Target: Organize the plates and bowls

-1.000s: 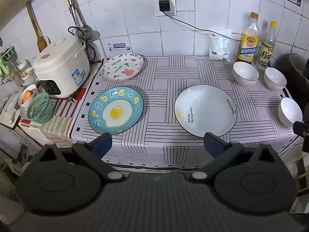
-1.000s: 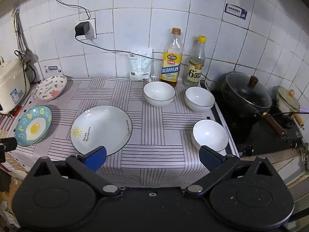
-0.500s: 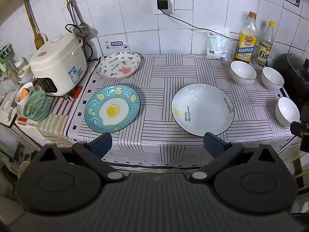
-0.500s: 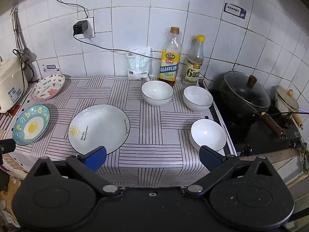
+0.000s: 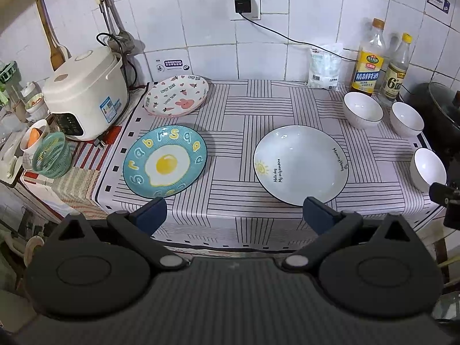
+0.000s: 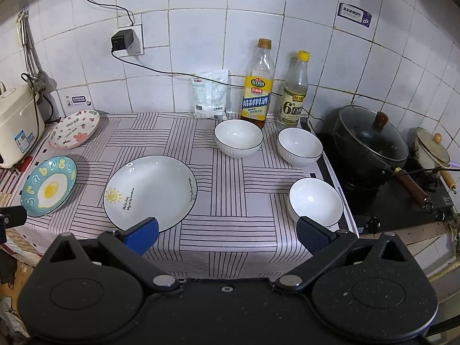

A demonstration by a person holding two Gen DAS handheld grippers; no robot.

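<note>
Both sets of fingers are spread wide with nothing between them, held back off the surface's (image 5: 230,109) front edge: left gripper (image 5: 234,211) between egg plate (image 5: 165,165) and sun plate (image 5: 300,164), right gripper (image 6: 227,231) between that sun plate and the nearest bowl (image 6: 315,201). Nothing is stacked yet. Three plates lie left and centre, three bowls right, apart, so each rim looks reachable.
</note>
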